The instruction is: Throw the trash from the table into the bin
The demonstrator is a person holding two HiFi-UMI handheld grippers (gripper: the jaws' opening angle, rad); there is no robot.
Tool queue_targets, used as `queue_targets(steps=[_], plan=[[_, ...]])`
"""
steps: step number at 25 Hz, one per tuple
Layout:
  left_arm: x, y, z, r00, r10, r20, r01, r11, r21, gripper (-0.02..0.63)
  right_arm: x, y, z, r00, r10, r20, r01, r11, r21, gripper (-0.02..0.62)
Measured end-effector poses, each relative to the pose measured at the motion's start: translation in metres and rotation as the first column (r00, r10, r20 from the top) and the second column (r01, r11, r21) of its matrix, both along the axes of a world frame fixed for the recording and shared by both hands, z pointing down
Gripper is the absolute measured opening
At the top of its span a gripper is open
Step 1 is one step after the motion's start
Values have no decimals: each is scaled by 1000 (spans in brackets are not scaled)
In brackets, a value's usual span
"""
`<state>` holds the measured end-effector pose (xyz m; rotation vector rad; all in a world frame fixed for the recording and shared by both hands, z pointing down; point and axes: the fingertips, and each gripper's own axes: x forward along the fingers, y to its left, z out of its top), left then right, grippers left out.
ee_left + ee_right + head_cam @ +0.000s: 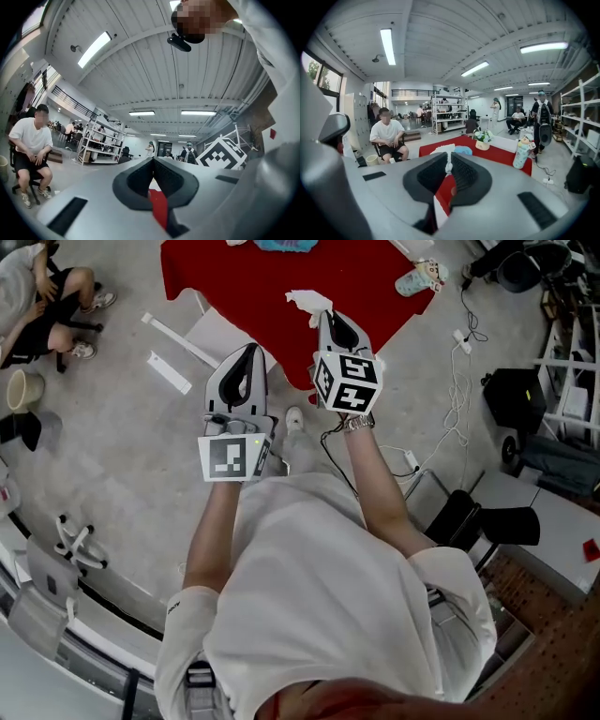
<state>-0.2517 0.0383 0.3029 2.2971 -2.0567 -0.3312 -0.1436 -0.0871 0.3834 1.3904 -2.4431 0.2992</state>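
White crumpled tissue (307, 303) sits pinched in the right tool (327, 319), held forward on an outstretched forearm above the near edge of the red-clothed surface (234, 287), while the left tool (249, 352), pressed together on nothing, points roughly level beside it, its cube (228, 457) showing black-and-white square markers.

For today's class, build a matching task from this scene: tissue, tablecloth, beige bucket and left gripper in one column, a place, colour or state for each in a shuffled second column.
Column one
1. white tissue
2. tablecloth
3. beige bucket
4. left gripper

Column two
A. on the floor near the seated person
B. jaws together, nothing between them
C. pinched in the right gripper
D. red, spread out flat

Pairs: 1-C, 2-D, 3-A, 4-B
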Motion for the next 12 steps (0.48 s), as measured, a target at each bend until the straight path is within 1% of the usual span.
queue_targets(steps=[5,12], plan=[[54,-13,1,994,109,-16,-109,994,10,5,67,13,-16,995,97,2,-97,994,41,28],[133,-29,1,974,224,-24,-224,975,12,5,156,18,-24,979,202,1,-202,978,49,28]])
